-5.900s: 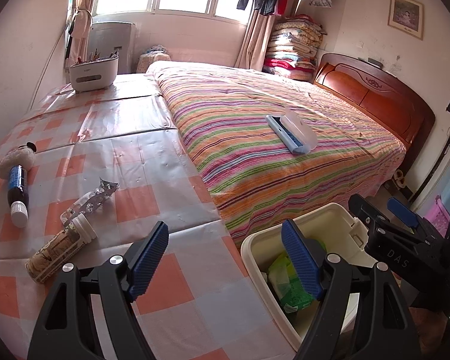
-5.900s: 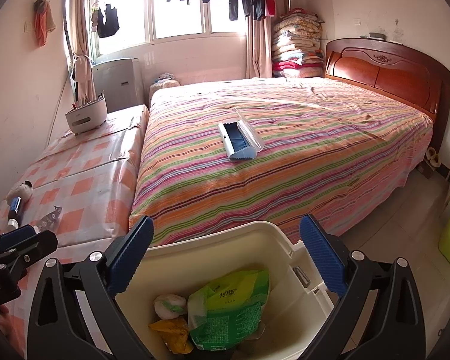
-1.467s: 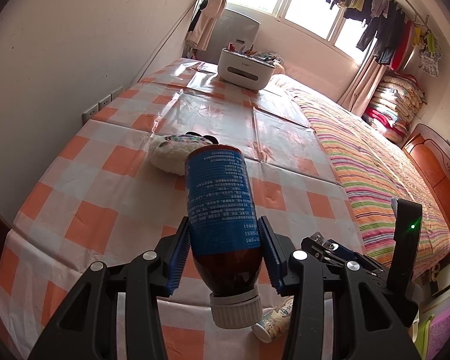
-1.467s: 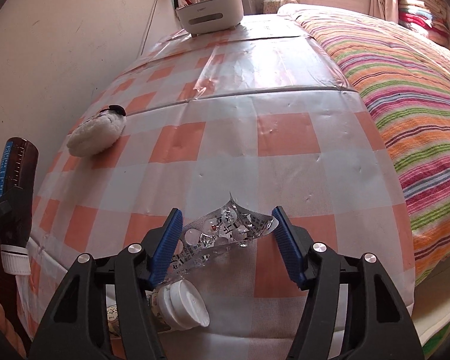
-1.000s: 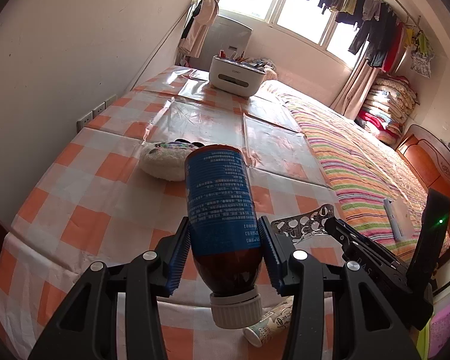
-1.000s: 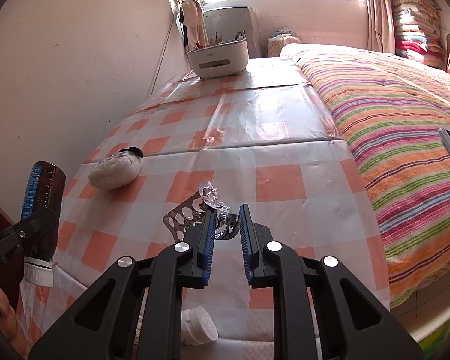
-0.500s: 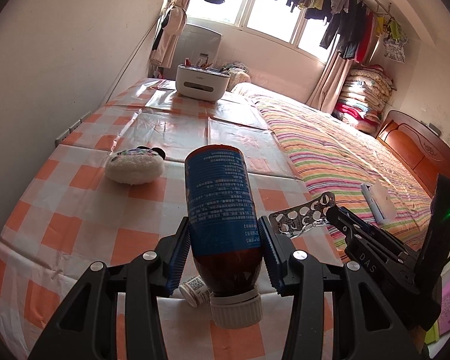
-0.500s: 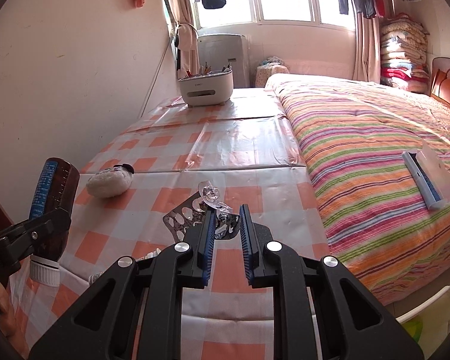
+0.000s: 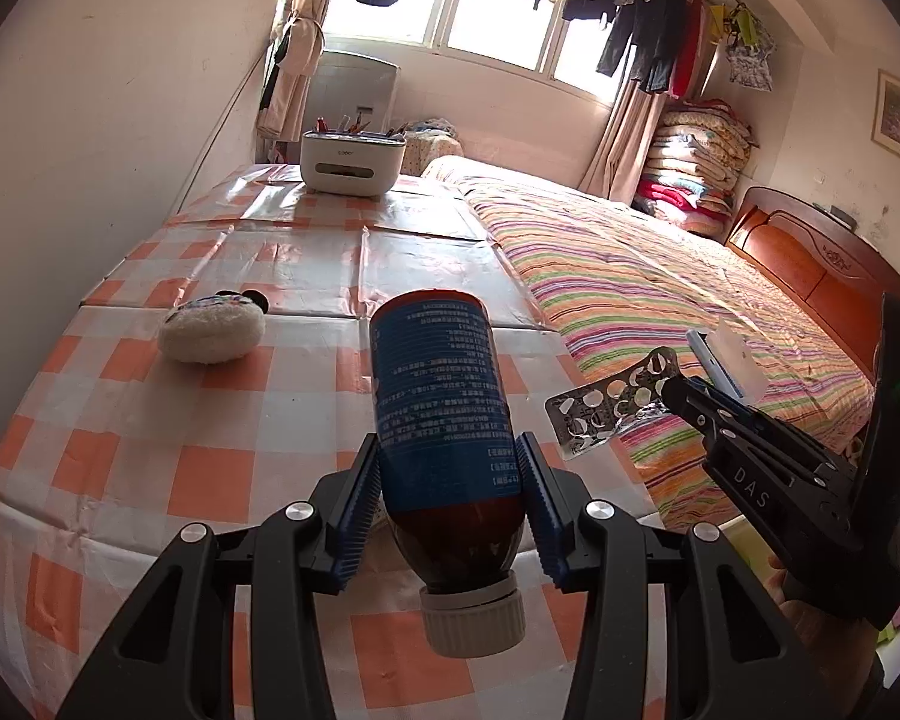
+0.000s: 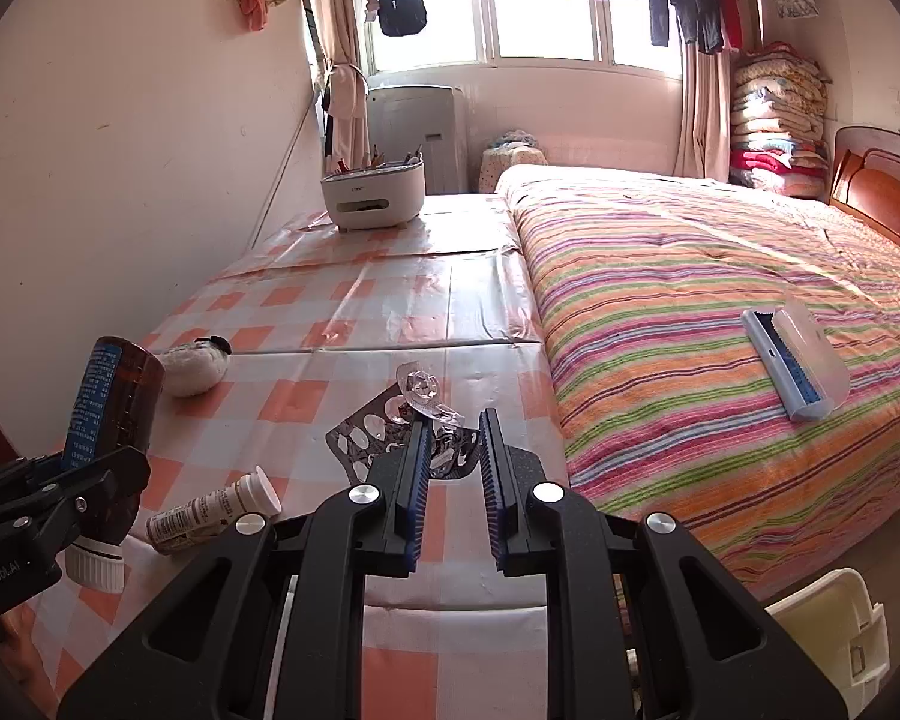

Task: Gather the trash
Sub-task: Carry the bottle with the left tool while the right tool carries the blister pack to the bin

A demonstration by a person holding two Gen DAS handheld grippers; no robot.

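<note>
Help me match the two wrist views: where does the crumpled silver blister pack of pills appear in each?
Left wrist view: crumpled silver blister pack right of centre, pinched by the right gripper.
Right wrist view: the pack sits centre, just above the blue pads.
Shared landmark: the white box-shaped desk organiser holding pens on the checked tablecloth.

"DAS" on right gripper [image 9: 669, 387]; "GenRobot.AI" on left gripper [image 10: 99, 468].

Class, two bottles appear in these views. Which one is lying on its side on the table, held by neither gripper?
The small white-capped bottle lies on the checked tablecloth. The large brown bottle is gripped cap-down in the left gripper.
</note>
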